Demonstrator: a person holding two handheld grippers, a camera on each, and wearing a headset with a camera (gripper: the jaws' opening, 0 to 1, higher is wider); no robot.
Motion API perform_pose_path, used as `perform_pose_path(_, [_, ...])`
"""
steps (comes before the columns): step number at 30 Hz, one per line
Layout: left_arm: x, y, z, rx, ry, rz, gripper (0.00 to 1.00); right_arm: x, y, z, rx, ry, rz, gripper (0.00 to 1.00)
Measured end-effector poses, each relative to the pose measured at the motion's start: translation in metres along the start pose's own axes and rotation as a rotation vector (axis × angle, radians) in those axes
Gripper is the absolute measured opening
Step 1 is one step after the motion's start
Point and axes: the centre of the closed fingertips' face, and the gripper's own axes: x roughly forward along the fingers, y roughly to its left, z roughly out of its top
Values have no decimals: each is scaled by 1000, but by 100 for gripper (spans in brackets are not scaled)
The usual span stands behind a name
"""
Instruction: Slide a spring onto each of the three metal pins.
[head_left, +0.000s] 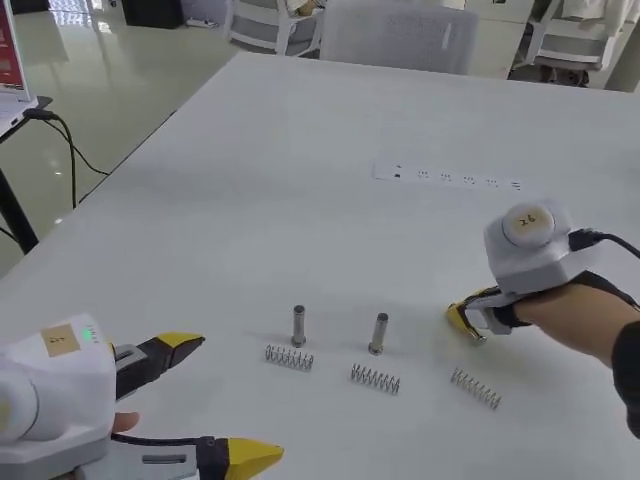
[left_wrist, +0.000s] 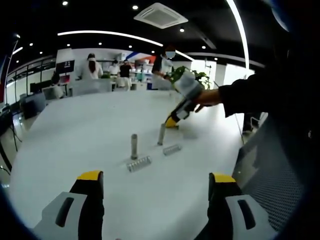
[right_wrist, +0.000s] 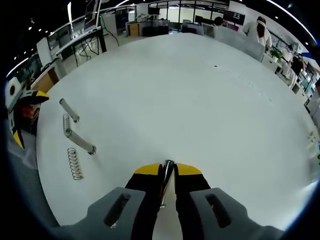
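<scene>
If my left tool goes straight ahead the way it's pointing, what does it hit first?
Probably the nearest spring, lying slightly off the left tool's centre line, with an upright metal pin just behind it. Depth is unclear, so it might pass beside them.

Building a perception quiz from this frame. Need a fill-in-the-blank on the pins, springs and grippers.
1. The right gripper is shut on a metal ____.
2. ____ pins stand upright on the table.
3. ____ springs lie flat on the table, none on a pin.
4. The left gripper has its jaws ____.
Missing words: pin; two; three; open.
</scene>
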Motion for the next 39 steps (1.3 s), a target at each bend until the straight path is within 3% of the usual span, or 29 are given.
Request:
perform_pose_path(10, [0, 0, -1, 3, 1, -1, 82, -3, 4, 0, 48, 24, -17, 5])
perform_pose_path(20, [-1, 0, 0, 6, -2, 1, 82, -11, 10, -4, 59, 24, 2, 5])
perform_pose_path(39, [0, -5, 3, 19, -3, -11, 81, -49, 23, -2, 23, -62, 2, 5])
